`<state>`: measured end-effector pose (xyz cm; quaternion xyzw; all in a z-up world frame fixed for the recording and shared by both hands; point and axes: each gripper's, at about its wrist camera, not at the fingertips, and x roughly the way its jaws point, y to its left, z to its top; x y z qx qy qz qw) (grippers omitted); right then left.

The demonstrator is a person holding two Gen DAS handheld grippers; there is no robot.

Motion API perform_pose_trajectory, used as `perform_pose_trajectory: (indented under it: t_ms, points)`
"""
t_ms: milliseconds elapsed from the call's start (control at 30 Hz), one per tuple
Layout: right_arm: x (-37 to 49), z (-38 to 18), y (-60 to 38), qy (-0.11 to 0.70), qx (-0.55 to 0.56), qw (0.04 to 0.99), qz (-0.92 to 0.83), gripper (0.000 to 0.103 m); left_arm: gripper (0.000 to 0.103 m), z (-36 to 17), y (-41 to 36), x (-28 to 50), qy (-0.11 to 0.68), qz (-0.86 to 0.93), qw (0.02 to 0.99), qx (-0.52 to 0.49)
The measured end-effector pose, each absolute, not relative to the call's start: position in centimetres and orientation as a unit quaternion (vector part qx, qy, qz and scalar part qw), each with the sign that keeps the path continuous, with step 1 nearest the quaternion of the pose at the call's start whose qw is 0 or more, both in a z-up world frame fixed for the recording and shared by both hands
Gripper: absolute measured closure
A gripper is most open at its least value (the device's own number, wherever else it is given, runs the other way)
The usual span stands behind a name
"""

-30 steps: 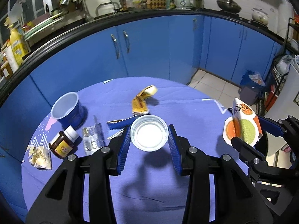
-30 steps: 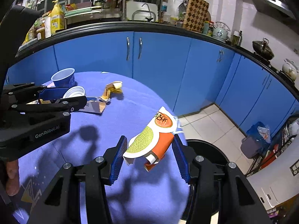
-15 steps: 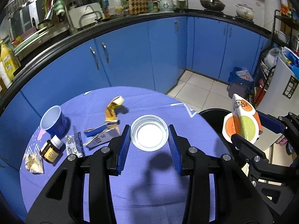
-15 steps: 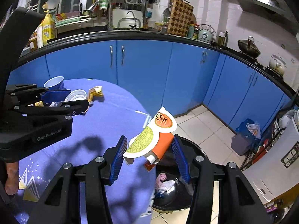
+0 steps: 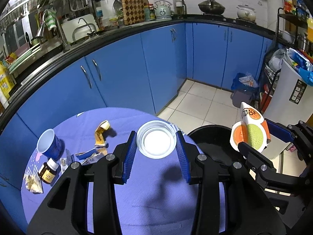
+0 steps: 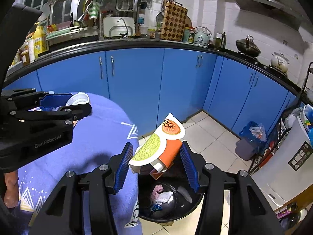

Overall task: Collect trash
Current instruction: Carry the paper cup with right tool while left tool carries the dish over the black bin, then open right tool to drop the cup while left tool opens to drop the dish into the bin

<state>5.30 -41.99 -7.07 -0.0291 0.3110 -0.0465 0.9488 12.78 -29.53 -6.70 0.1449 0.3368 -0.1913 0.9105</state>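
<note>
So the right gripper (image 6: 156, 162) has the melon-print carton (image 6: 158, 148) pinched between its blue pads, and it sits right above the black trash bin (image 6: 170, 201) on the floor beside the table (image 6: 93, 143). The bin already has some crumpled stuff in it. The left gripper (image 5: 156, 146) is closed around a clear plastic cup (image 5: 156, 142), seen from above, hanging over the table edge and not above the bin.

What could go wrong: the carton is flattened and tilted in the jaws, part of it overlaps the table edge in the right wrist view — let go now and I'd guess it could clip the cloth or the rim and slide onto the tiles. The cup is light and slick, and squeezed at the rim, so it might pop out sideways before it reaches the bin.

Plenty is left on the table — a blue cup (image 5: 49, 144), a brown pill bottle (image 5: 48, 170), a banana peel (image 5: 101, 133), torn wrappers (image 5: 88, 155).
</note>
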Motion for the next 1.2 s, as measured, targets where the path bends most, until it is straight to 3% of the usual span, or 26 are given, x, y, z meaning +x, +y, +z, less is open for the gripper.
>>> perform_pose_trajectory:
  t_ms: [567,667,800,1200]
  points:
    - [6.6,-7.0,-45.0,0.296,-0.005,0.953,-0.062,0.052,0.062,-6.2,-33.3,13.5,0.326,-0.206,0.909,0.158]
    - [6.7,-7.1,-45.3,0.297,-0.005,0.953,-0.063,0.042,0.062,-6.3,-33.8,13.5,0.326,-0.207,0.908,0.160]
    - [6.7,-7.1,-45.6,0.288,-0.009,0.955,-0.069,0.037,0.062,-6.4,-34.4,13.6,0.327,-0.208,0.908,0.162]
    - [5.8,-7.8,-47.8,0.292,0.001,0.952,-0.094,0.036,0.062,-6.5,-37.3,13.0,0.325,-0.226,0.901,0.178]
